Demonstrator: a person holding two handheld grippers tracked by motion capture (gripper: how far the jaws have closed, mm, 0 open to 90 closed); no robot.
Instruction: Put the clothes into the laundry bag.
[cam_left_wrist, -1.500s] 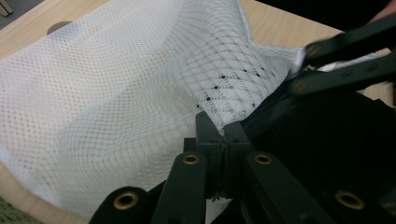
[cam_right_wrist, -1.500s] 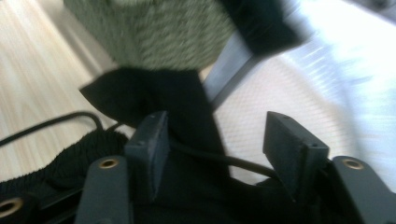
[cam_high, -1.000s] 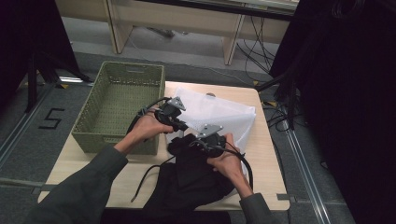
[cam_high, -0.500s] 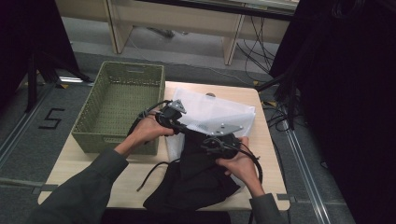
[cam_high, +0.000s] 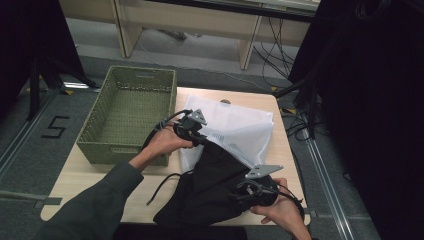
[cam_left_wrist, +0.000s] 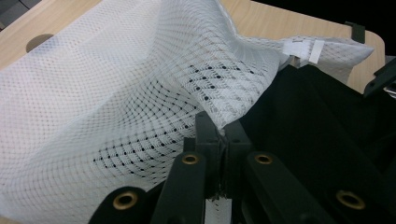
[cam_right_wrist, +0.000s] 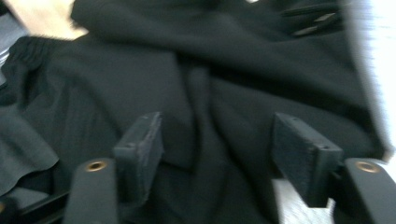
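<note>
Mesh laundry bag (cam_left_wrist: 140, 84), white and net-like, is pinched at the edge of its mouth between the pressed-together fingers (cam_left_wrist: 223, 140) of the left gripper (cam_high: 192, 134), a fold of the netting caught tight in the narrow slit where the two black pads meet. From that pinch the mesh rises and spreads away across the pale wooden counter (cam_high: 100, 175), and small white labels (cam_left_wrist: 303, 48) show on its far edge. Just beside the pinch lies the black garment (cam_high: 210, 190), part of it tucked under the lifted mesh and the rest spilling out toward the near edge of the counter, with a dark cord (cam_high: 162, 186) trailing from it over the wood. The right gripper (cam_high: 250, 192) sits low over the near part of that garment; its fingers (cam_right_wrist: 140, 144) have just been opening and now stand well spread, with black cloth bunched below and between them but neither pad pressing on it. The right gripper view is blurred. Farther out, a green woven basket (cam_high: 100, 131) stands on the left part of the counter, close beside the left hand (cam_high: 167, 145). Beyond the counter is grey floor with cables (cam_high: 280, 40) and a marked figure five (cam_high: 55, 127).
</note>
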